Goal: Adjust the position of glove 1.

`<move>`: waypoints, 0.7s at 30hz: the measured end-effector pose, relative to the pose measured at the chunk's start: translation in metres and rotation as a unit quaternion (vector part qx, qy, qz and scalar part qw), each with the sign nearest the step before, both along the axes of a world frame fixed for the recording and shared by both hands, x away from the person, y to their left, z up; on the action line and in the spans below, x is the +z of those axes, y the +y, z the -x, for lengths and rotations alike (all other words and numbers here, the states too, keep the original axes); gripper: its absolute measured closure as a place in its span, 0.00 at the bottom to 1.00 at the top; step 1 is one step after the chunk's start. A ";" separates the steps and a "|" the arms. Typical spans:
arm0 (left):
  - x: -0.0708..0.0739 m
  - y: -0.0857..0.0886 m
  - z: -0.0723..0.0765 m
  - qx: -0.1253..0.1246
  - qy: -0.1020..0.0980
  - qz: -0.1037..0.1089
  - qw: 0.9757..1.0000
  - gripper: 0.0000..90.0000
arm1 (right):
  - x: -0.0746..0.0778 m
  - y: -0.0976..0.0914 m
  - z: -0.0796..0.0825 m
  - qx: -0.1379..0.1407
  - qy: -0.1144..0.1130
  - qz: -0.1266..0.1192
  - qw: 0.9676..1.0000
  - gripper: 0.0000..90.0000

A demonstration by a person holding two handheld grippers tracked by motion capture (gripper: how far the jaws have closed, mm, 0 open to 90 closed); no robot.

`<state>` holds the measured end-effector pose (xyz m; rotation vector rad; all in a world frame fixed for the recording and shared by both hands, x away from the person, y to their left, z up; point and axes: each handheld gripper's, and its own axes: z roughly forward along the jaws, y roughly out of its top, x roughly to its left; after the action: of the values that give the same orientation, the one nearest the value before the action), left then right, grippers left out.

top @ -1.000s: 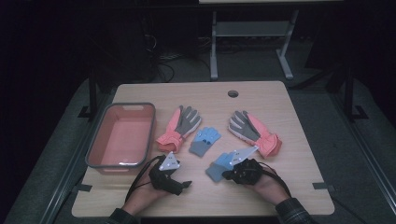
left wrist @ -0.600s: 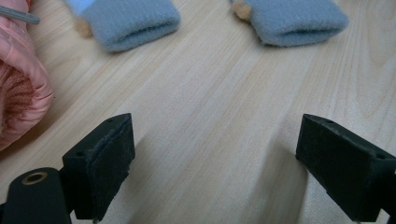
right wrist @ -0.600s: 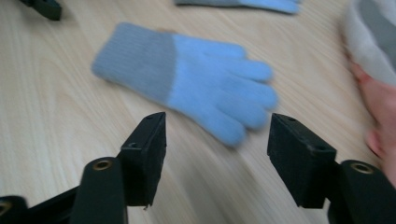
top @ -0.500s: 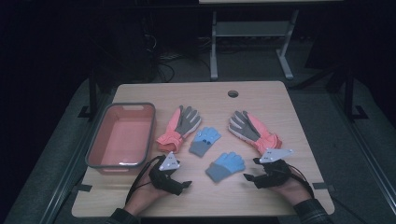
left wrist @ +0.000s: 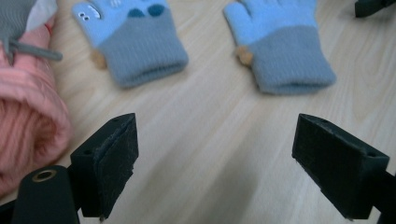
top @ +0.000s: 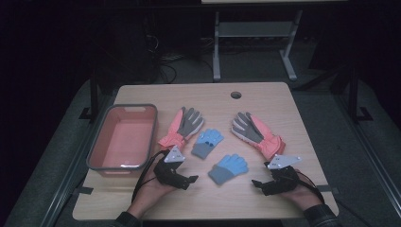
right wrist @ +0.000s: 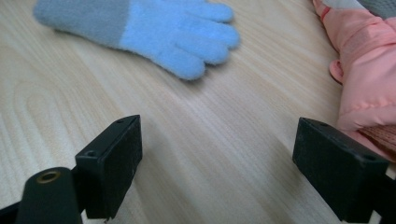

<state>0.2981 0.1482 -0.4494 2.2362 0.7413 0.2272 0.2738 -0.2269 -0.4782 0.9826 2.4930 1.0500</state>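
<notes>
Right gripper [top: 257, 183] with jaws just opened wide over bare counter [top: 265, 99] (nothing between them), small blue glove [top: 229, 167] lying flat just beside it, left gripper [top: 193, 179] likewise spread and empty, pink gloves [top: 182, 126] beyond

This looks like a lab or test room, not a home. It is dark all around, and one small wooden tabletop [top: 265, 101] stands alone on grey floor mats [top: 364, 156]. Behind it are loose cables [top: 165, 66] and the metal legs of a stand [top: 250, 42].
</notes>
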 end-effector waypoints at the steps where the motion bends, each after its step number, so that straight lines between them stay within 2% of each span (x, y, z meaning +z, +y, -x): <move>1: 0.001 -0.002 -0.002 0.001 0.000 0.000 1.000 0.18 | 0.000 0.000 0.000 -0.002 0.003 -0.003 1.000 0.17; 4: 0.007 -0.009 -0.007 0.005 0.000 -0.001 1.000 0.21 | -0.003 -0.002 -0.001 -0.003 0.001 -0.015 1.000 0.16; 6: 0.011 -0.013 -0.011 0.007 0.002 0.008 1.000 0.23 | -0.003 -0.002 -0.001 -0.003 0.001 -0.014 1.000 0.15; 11: 0.019 -0.024 -0.024 0.022 -0.004 0.010 1.000 0.30 | -0.003 -0.002 -0.001 -0.004 0.001 -0.013 1.000 0.15; 16: 0.024 -0.035 -0.040 0.035 -0.008 0.004 0.999 0.49 | -0.003 -0.002 -0.001 -0.004 0.001 -0.013 1.000 0.15; 20: 0.025 -0.043 -0.051 0.046 -0.005 0.002 0.999 0.70 | -0.003 -0.002 -0.001 -0.004 0.001 -0.013 1.000 0.15; 21: 0.026 -0.045 -0.056 0.050 -0.006 -0.001 0.999 0.70 | -0.003 -0.002 -0.001 -0.004 0.001 -0.014 1.000 0.15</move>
<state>0.3541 0.1028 -0.4238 2.1997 0.8473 0.2906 0.2748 -0.2290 -0.4812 0.9994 2.4805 1.0840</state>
